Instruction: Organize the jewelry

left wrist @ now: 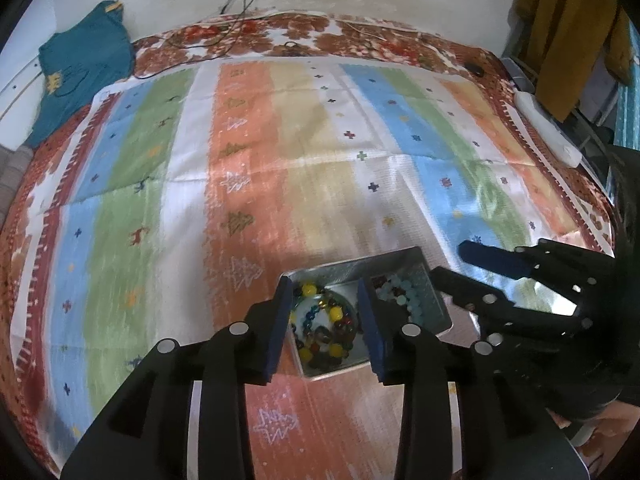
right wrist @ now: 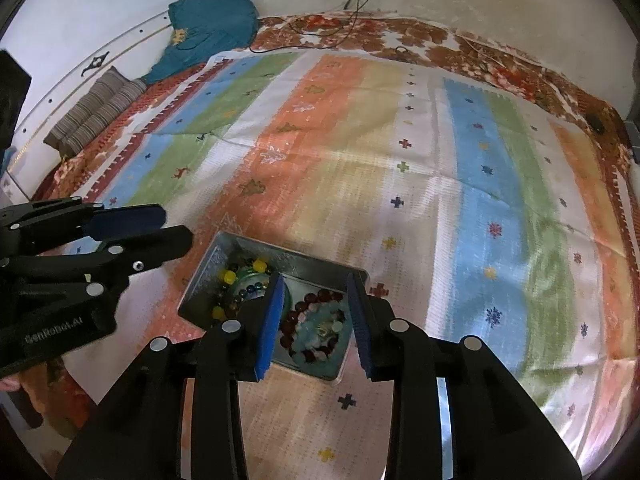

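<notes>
A silver metal tin sits on the striped cloth and holds bead bracelets. A multicolour bracelet with yellow beads lies in its left half. A pale blue and dark red bracelet lies in its right half. My left gripper is open and empty, hovering over the multicolour bracelet. My right gripper is open and empty, hovering over the blue and red bracelet. Each gripper shows in the other's view: the right one, the left one.
The striped cloth covers a bed with a floral sheet. A teal garment lies at the far left corner. Cables run along the far edge. A white power strip lies at the right edge.
</notes>
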Demonstrator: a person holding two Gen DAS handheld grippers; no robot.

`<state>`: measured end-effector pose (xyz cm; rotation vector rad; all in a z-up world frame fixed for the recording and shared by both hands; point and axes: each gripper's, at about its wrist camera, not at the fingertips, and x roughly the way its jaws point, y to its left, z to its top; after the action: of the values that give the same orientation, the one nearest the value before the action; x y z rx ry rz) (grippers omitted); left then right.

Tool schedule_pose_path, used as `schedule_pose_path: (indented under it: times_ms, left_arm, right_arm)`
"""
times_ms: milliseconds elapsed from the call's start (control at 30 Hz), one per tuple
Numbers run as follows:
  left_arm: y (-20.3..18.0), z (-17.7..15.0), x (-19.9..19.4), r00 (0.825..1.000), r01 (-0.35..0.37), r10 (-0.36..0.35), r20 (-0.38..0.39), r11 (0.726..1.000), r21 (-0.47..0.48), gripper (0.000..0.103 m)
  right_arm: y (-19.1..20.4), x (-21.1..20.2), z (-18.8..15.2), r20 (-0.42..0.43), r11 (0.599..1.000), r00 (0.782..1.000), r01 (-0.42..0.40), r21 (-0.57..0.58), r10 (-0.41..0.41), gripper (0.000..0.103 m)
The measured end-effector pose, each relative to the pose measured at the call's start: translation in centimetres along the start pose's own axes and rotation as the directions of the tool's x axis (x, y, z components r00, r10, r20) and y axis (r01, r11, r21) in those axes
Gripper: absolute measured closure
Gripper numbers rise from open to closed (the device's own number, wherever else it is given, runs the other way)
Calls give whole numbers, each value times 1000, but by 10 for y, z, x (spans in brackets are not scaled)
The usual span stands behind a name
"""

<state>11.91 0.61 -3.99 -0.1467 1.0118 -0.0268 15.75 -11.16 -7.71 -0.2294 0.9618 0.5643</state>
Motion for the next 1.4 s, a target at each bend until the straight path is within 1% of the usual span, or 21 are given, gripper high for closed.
schedule_pose_path:
  times_ms: [100,200,333,500,533,600,700,767,833,900,933,1033,1067,1100,1200,1300,1400]
  left_arm:
    - [1,-7,-6,1000,-2,2,3,1000,-6,65]
    - [1,-13,-15,1000,5,-5,19,1000,-13,61]
    - [-1,-20,-24,999,12,-12,33,1000,-13,56]
    - [-1,-26,-30,999,9,-8,44,1000,-18,45]
    - [-1,-28,-31,999,6,-5,46,1000,-18,45]
    - [-1,-32,-33,999,-3,4,50,1000,-16,39]
    - [-2,-37,-37,998,-20,20,58,1000,-5,34]
    - [-3,-40,-39,997,-29,29,65,1000,3,30]
    - [-4,-44,-42,996,-43,42,76,999,14,26]
    - [-5,-48,-45,995,-50,49,83,999,19,20]
    - [-5,-50,-47,995,-55,52,89,998,22,19]
    - [-7,-57,-52,992,-66,62,105,997,29,15]
    - [-8,-58,-53,992,-69,66,111,997,30,11]
    - [-9,-61,-55,990,-73,69,120,997,33,9]
    - [-11,-68,-60,987,-87,81,135,995,44,8]
    - [-10,-76,-63,989,-70,65,133,997,34,8]
    - [-10,-81,-66,984,-99,92,155,994,37,8]
  right_arm:
    - [-1,-7,-5,12,1000,1000,5,1,-5,67]
    - [1,-16,-13,22,1000,1000,0,-11,1,58]
    - [2,-30,-20,57,1000,998,8,-17,-7,55]
    - [-1,-40,-27,79,1000,997,17,-3,-17,50]
    - [-2,-41,-28,82,1000,996,17,0,-17,48]
    - [-4,-42,-30,85,1000,996,20,8,-21,45]
    - [-5,-42,-32,87,1000,996,22,9,-23,39]
    - [-5,-43,-33,89,1000,996,19,11,-20,38]
    - [-6,-44,-35,91,1000,996,21,15,-22,34]
    - [-6,-46,-37,93,999,995,28,16,-29,33]
    - [-6,-47,-39,95,999,995,32,15,-33,31]
    - [-5,-53,-43,117,999,992,35,10,-36,26]
    - [-4,-55,-44,123,999,992,35,10,-36,25]
    - [-4,-57,-45,130,999,991,35,8,-36,24]
    - [-2,-62,-48,143,999,989,33,2,-33,21]
    - [0,-64,-52,147,999,989,33,-7,-31,20]
    - [2,-67,-55,158,999,987,32,-13,-30,17]
